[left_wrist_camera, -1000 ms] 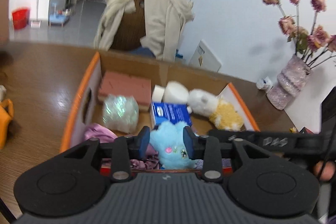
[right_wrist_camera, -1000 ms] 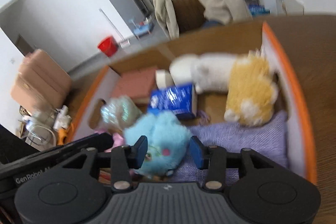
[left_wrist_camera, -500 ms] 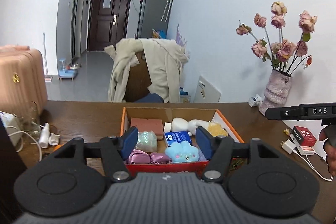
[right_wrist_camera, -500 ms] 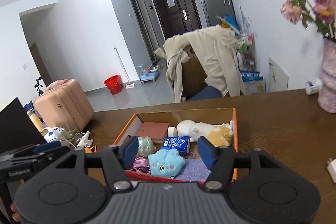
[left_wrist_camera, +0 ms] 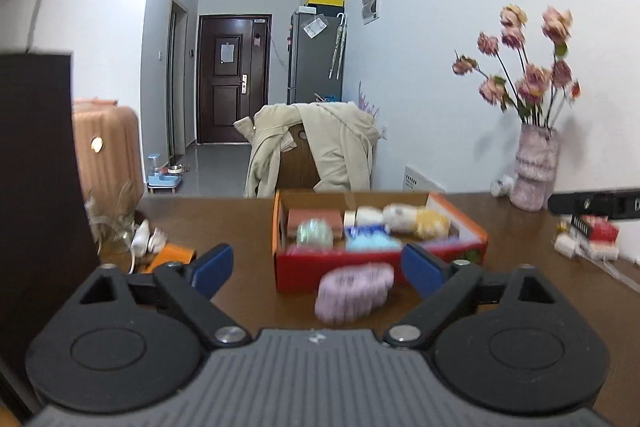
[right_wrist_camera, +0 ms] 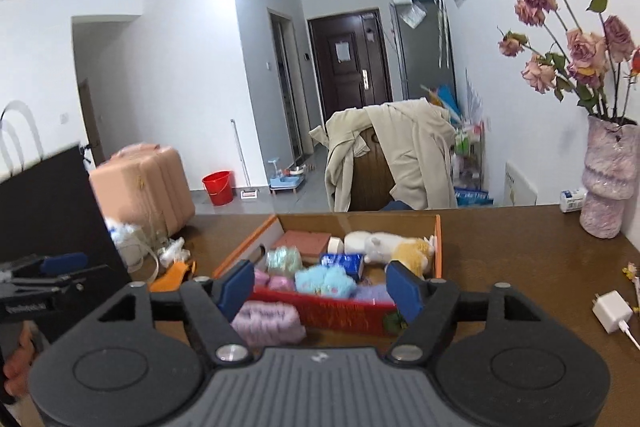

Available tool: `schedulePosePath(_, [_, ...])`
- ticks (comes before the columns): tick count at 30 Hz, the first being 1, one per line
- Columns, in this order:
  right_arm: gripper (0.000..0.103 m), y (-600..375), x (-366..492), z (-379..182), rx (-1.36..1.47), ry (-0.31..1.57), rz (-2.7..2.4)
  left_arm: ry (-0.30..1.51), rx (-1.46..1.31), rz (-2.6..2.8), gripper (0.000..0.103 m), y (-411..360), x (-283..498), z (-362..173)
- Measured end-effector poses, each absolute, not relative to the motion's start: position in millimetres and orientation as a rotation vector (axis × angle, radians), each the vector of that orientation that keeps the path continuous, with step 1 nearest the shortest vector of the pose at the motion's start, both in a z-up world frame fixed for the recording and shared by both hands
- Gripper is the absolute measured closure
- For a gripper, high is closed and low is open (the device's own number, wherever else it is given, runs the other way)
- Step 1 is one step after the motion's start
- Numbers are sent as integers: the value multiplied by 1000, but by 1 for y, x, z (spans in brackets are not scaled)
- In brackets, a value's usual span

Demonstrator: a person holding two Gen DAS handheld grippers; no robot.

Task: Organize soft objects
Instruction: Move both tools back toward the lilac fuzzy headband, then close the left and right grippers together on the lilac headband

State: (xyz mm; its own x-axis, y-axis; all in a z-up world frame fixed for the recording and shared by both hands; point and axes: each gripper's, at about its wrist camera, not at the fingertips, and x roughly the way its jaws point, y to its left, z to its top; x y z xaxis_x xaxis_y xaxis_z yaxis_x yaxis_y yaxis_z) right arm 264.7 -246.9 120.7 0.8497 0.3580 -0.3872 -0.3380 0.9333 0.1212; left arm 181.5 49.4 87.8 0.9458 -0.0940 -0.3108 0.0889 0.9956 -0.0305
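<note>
lilac plush (left_wrist_camera: 354,291) lies ahead of left gripper (left_wrist_camera: 316,265).

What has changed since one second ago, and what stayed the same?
Both claws, left claw and right claw, have pulled back from over the box and their jaws have just been opening, nothing between them. The blue plush was let go and lies in the box. A lilac fuzzy item now lies on the table in front. The other box contents are unchanged.
</note>
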Motion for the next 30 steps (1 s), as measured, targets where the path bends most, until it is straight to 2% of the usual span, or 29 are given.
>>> schedulePosePath(6, [19,-248,205,57,31,373,323,378,-92,-52,8,64,144,36])
schedulePosePath(14, [22,-239,208,22,59,473,350,419,-138,-47,9,71,180,29])
schedulePosePath(20, [34,-218,251,14,86,521,378,461,-189,-95,25,63,240,24])
schedulePosePath(26, [50,-192,328,-1,138,579,434,521,-216,-170,40,53,323,10])
schedulePosePath(29, [54,-182,365,-10,187,606,446,563,-274,-183,52,57,346,-4])
schedulePosePath(30, [54,-179,374,-12,200,613,450,573,-301,-193,62,59,349,-10])
